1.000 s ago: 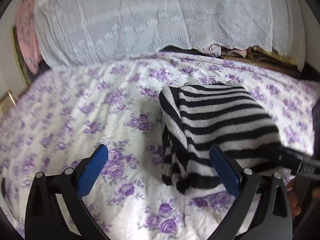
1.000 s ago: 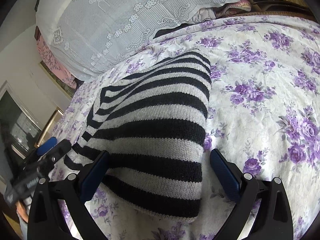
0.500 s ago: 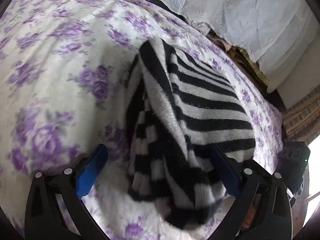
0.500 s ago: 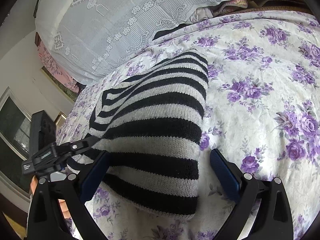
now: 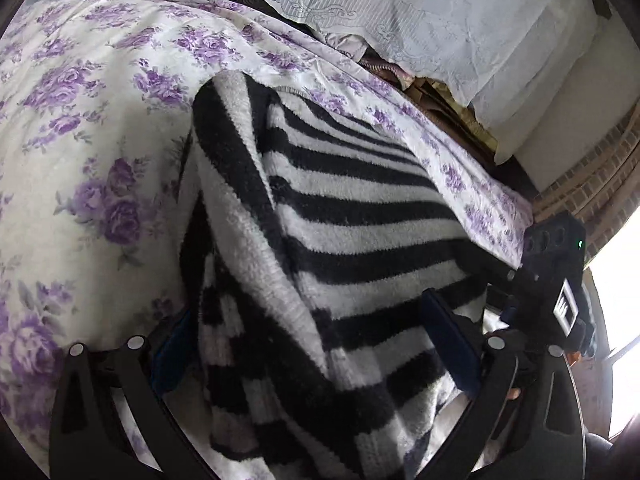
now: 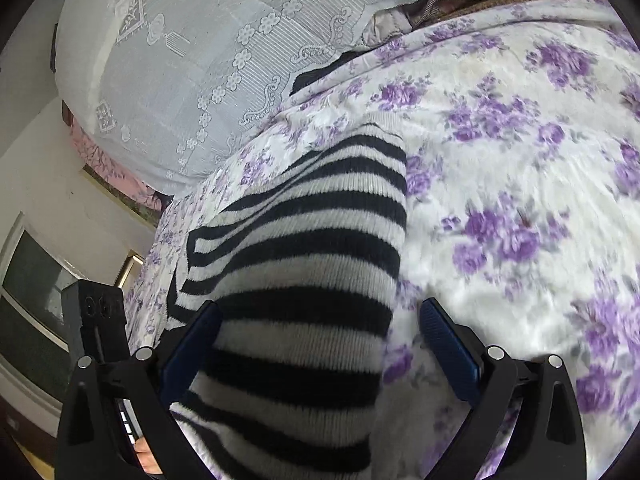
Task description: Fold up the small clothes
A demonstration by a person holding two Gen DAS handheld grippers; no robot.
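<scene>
A folded black-and-white striped knit garment (image 5: 352, 248) lies on the bed with the purple-flowered sheet (image 5: 80, 160). My left gripper (image 5: 312, 344) is open, its blue pads either side of the garment's near left corner, close down on it. The garment also fills the right wrist view (image 6: 312, 280). My right gripper (image 6: 316, 344) is open, straddling the garment's near right edge, with one pad over the stripes and the other over the sheet. Each gripper's body shows in the other's view, the right one (image 5: 556, 292) and the left one (image 6: 96, 320).
A white lace cover (image 6: 200, 60) drapes over a pile at the head of the bed, with other folded fabrics (image 5: 440, 92) under it. A wall and a framed window (image 6: 32, 292) lie to the left, brick wall (image 5: 592, 184) to the right. Flowered sheet (image 6: 520, 200) spreads right.
Both grippers have moved in closer and lower over the garment's near end. The left one swung right and tilted, and now straddles the corner. Both stay open.
</scene>
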